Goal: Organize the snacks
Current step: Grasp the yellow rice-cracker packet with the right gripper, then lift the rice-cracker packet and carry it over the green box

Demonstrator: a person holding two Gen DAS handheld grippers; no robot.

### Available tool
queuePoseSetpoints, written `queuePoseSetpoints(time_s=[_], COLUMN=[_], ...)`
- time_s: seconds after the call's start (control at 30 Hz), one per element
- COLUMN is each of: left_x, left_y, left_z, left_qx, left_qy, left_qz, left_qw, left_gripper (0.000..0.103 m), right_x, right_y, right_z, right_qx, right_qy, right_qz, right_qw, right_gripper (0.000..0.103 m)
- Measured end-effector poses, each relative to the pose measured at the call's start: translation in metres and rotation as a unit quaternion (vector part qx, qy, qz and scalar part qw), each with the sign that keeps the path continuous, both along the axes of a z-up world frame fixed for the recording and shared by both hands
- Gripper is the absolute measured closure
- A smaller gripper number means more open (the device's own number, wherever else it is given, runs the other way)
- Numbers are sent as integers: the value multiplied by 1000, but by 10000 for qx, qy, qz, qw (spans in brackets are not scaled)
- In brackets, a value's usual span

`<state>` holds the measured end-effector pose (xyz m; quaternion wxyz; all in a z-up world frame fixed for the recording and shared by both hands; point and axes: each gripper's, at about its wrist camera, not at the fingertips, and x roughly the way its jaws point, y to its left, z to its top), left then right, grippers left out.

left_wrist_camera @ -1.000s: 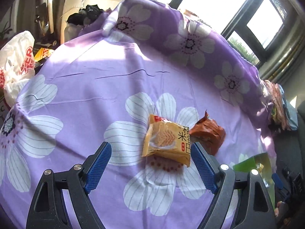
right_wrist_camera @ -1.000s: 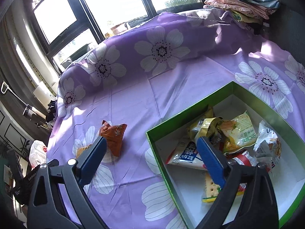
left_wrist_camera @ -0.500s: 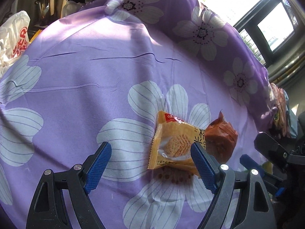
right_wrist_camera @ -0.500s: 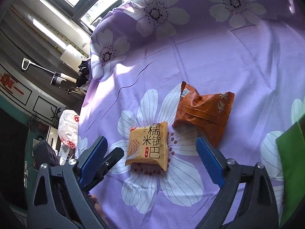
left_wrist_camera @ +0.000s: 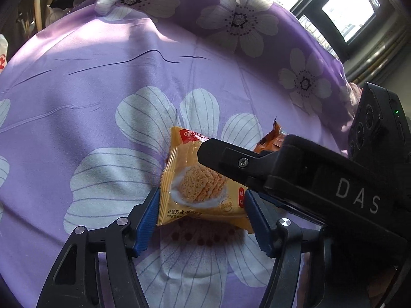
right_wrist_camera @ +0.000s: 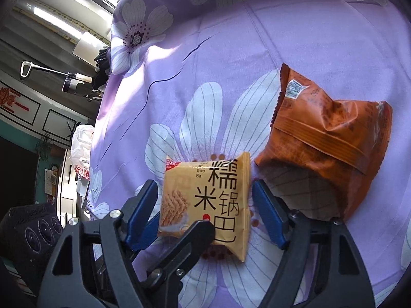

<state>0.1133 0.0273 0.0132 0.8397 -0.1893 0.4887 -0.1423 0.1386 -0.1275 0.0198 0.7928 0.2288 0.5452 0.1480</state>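
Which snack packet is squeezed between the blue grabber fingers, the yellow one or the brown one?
The yellow rice-cracker packet. The left gripper has been closing and its blue pads press its two sides. The brown packet lies beside it on the flowered cloth, untouched.

Both wrist cameras look steeply down along their own blue fingers, close over the purple flowered cloth (left_wrist_camera: 108,82), from opposite sides, sharing the yellow snack packet (left_wrist_camera: 197,187) and orange packet (right_wrist_camera: 326,138).

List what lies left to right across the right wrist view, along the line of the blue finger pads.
Left blue pad → yellow snack packet → right blue pad → brown snack packet, all on the purple flowered cloth.
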Motion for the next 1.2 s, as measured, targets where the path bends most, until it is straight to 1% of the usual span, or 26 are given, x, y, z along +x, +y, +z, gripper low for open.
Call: queuePoseSetpoints(time_s=[0.03,0.07,0.1,0.13,0.2,0.27,0.33,0.37,0.5,0.67,0.77,0.93,1.1,1.2], left_x=[1,1,1,1,-1,-5,-10,-13,-25,-41,-48,-61,-72,-76], left_y=[1,1,2,3,2,-3,-9,-12,-20,-26,-26,-30,-39,-44], left_z=[-1,-2,-2,-2,1,6,14,17,28,46,54,61,67,66], left_qx=[-69,-114,-165,-190,-159,-53,90,90,-44,-97,-159,-248,-265,-287], left_qy=[38,39,37,56,-5,-115,-269,-331,-549,-951,-1074,-1204,-1313,-1317], left_qz=[-16,-21,-48,-65,-111,-172,-215,-242,-310,-271,-261,-406,-565,-708], left_qw=[10000,9999,9998,9998,9998,9998,9994,9991,9980,9951,9937,9916,9894,9883], left_gripper=[45,49,51,53,53,54,54,54,54,54,55,55,55,55], right_x=[1,1,1,0,-1,-4,-9,-12,-24,-37,-45,-61,-75,-84], right_y=[2,3,5,5,3,-2,-7,-10,-14,-20,-20,-22,-31,-36], right_z=[0,0,0,1,1,3,6,10,29,47,56,68,74,74], right_qx=[-72,-158,-261,-307,-163,1,172,178,39,114,108,-28,-58,-178], right_qy=[-2,-4,-18,-51,-92,-237,-365,-427,-730,-970,-1076,-1247,-1376,-1414], right_qz=[32,45,72,104,111,96,6,-30,-116,-250,-301,-393,-552,-595], right_qw=[10000,9999,9996,9995,9998,9997,9992,9989,9973,9949,9937,9914,9889,9880], right_gripper=[30,34,38,38,41,42,42,42,42,42,42,42,42,42])
